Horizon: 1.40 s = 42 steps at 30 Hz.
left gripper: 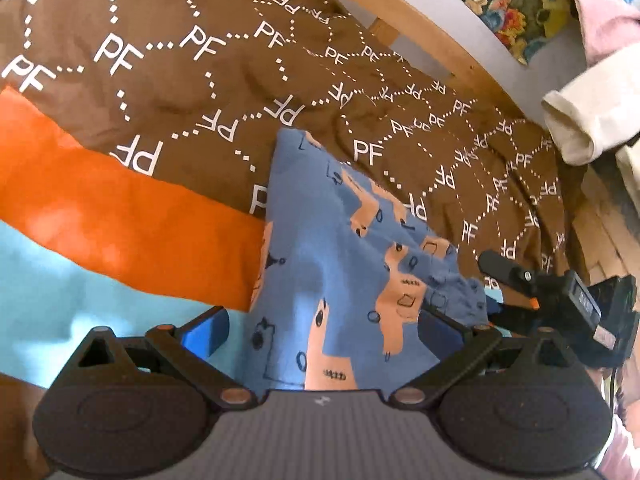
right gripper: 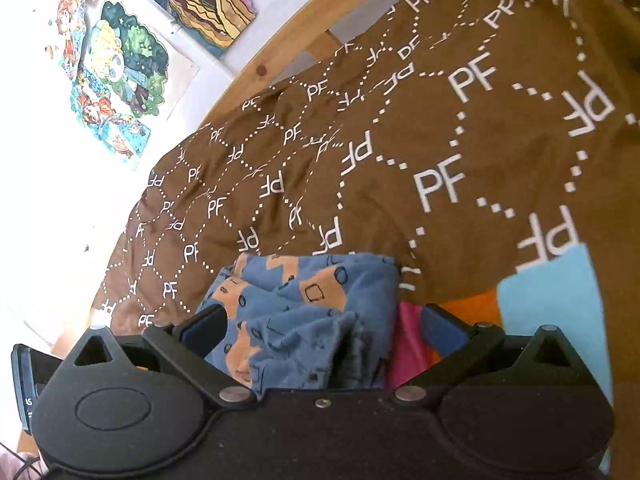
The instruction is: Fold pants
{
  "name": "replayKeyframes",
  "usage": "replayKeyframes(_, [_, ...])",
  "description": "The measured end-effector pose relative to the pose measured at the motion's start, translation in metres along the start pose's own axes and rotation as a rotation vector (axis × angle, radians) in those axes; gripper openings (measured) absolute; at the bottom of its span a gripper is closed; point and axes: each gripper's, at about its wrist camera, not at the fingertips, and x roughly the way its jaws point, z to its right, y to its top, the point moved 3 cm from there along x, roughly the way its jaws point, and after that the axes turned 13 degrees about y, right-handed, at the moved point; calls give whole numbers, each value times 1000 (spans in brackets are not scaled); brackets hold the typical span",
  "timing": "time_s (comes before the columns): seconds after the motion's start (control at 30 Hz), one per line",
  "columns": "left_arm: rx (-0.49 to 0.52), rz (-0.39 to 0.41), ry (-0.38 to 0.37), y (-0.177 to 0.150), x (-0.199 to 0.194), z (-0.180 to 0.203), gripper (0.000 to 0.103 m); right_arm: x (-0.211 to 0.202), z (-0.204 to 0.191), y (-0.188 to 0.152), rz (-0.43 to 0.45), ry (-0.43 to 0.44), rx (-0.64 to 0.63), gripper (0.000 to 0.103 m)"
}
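Nearest in the left wrist view, the left gripper (left gripper: 320,332) has its two blue-padded fingers spread wide, with the blue printed pants (left gripper: 340,264) running up between them; the cloth passes through the gap, but neither pad is seen pressing it, so whether any of it is pinched lower down cannot be told. In the right wrist view, the right gripper (right gripper: 324,332) likewise shows its fingers well apart, with a bunched, creased portion of the pants (right gripper: 304,304) heaped in the gap; a grip there cannot be confirmed either. Beside the pants lie an orange cloth (left gripper: 120,224) and a light blue cloth (left gripper: 48,292), and a strip of pink fabric (right gripper: 406,344) shows just beside the right gripper's inner finger. Beyond, a brown bedspread (left gripper: 192,92) printed with white letters covers the bed, bounded by a wooden bed frame (left gripper: 420,24), with pictures (right gripper: 116,68) on the wall behind. Judgement: folding is at an early or middle stage. The garment is gathered and lifted, not flat; no squared, finished fold is visible, and smoothing and final folds remain.
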Motion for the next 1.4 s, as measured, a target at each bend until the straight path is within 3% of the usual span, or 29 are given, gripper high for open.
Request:
replayKeyframes(0.17, [16, 10, -21, -3, -1, 2, 103, 6, -10, -9, -67, 34, -46, 102])
replayKeyframes(0.3, [31, 2, -22, -8, 0, 3, 103, 4, -10, -8, -100, 67, 3, 102])
replayKeyframes(0.53, [35, -12, -22, -9, 4, 0, 103, -3, -5, -9, -85, 89, 54, 102])
replayKeyframes(0.77, [16, -21, -49, -9, 5, -6, 103, -11, 1, -13, -28, 1, 68, 73])
replayKeyframes(1.0, [34, -22, -21, -10, 4, -1, 102, -17, 10, -15, -23, -55, 95, 41])
replayKeyframes(1.2, [-5, -24, -25, -11, -1, -7, 98, -18, 9, -17, -24, -71, 101, 37])
replayKeyframes(1.4, [9, -19, 17, -13, -1, -7, 88, -17, 8, -16, -26, -74, 101, 36])
